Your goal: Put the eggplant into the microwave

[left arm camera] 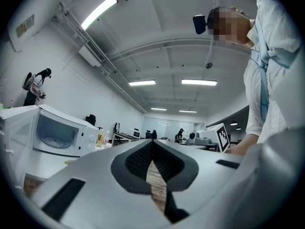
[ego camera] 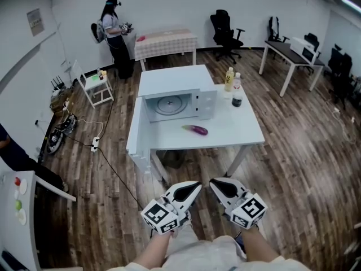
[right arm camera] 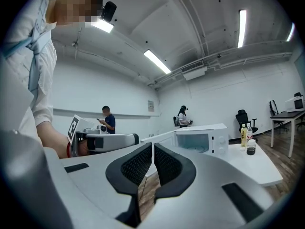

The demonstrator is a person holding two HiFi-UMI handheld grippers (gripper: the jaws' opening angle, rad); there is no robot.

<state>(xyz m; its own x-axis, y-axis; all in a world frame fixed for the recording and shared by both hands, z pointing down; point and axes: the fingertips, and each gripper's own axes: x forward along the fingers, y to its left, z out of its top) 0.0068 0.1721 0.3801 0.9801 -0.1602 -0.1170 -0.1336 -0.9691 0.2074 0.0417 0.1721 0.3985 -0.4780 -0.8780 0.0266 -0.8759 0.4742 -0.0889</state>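
Dark wood plank floor, white walls. White table mid-room, checkered-cloth table at back wall, black office chair beside it, desk far right, small white cart left. Ceiling strip lights on.

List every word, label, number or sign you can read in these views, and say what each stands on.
No text can be read in any view.
The wall notice: print too small.
The yellow bottle: label blurred.
The bottle with dark liquid: label blurred.
The microwave: panel marks too small.
The marker cubes on the left gripper and right gripper: black-and-white square patterns, no letters.
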